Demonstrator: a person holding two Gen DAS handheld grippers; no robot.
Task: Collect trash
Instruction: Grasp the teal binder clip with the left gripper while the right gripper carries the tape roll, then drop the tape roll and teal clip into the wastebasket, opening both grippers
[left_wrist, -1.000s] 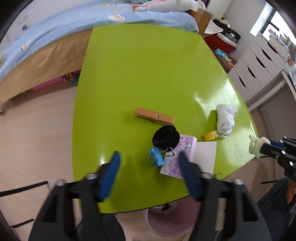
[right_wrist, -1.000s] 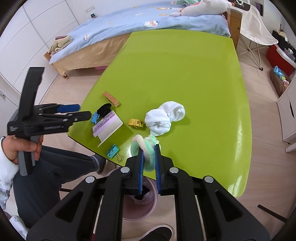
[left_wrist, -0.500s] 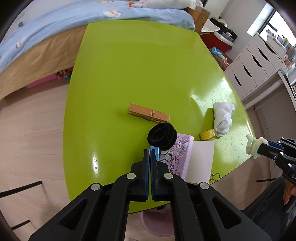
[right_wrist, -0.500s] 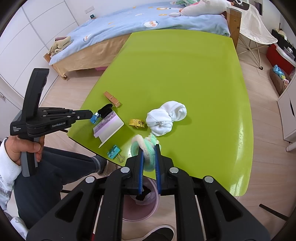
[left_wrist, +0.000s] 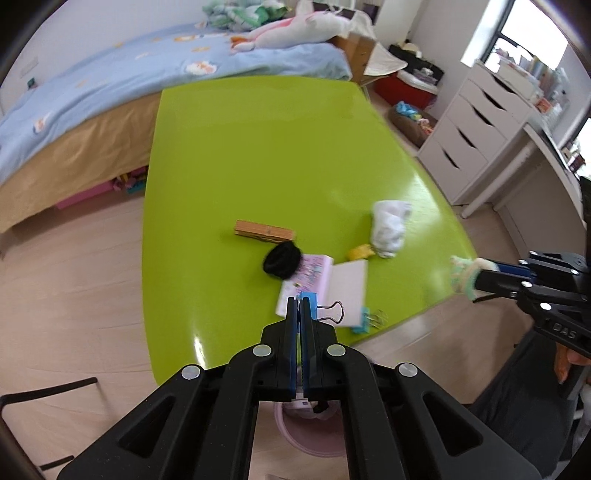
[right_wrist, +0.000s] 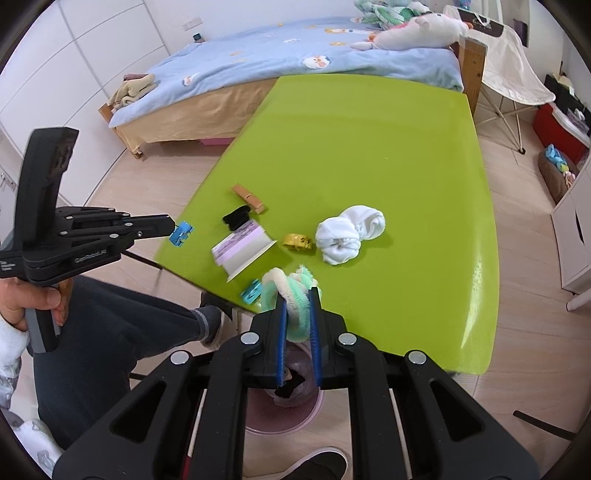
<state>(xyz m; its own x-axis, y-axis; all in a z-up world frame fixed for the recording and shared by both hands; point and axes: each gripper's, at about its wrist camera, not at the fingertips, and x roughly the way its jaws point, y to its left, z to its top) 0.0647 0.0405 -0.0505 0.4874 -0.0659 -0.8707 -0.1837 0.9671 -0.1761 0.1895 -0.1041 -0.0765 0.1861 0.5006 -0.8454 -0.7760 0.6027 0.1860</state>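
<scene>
My left gripper (left_wrist: 300, 306) is shut on a blue binder clip (left_wrist: 309, 300) and holds it lifted off the green table (left_wrist: 258, 147), near its front edge; the clip also shows in the right wrist view (right_wrist: 181, 233). My right gripper (right_wrist: 296, 295) is shut on a bundle of green and cream pipe cleaners (right_wrist: 290, 291), held above the front edge. The pink bin (right_wrist: 284, 413) sits on the floor under both grippers. On the table lie a white sock (right_wrist: 347, 236), a yellow tape roll (right_wrist: 298, 242), a black hair tie (right_wrist: 236, 218) and a second blue clip (right_wrist: 251, 291).
A wooden clothespin (left_wrist: 264, 232) and a pink notepad (left_wrist: 325, 288) lie near the front of the table. A bed (left_wrist: 110, 96) stands behind it, white drawers (left_wrist: 476, 133) to the right. The person's legs (right_wrist: 110, 332) are at the table's left front corner.
My left gripper closed on the blue binder clip beside the hair tie and lifted it back toward the table's front edge. The right gripper has kept its place with the pipe cleaners.
</scene>
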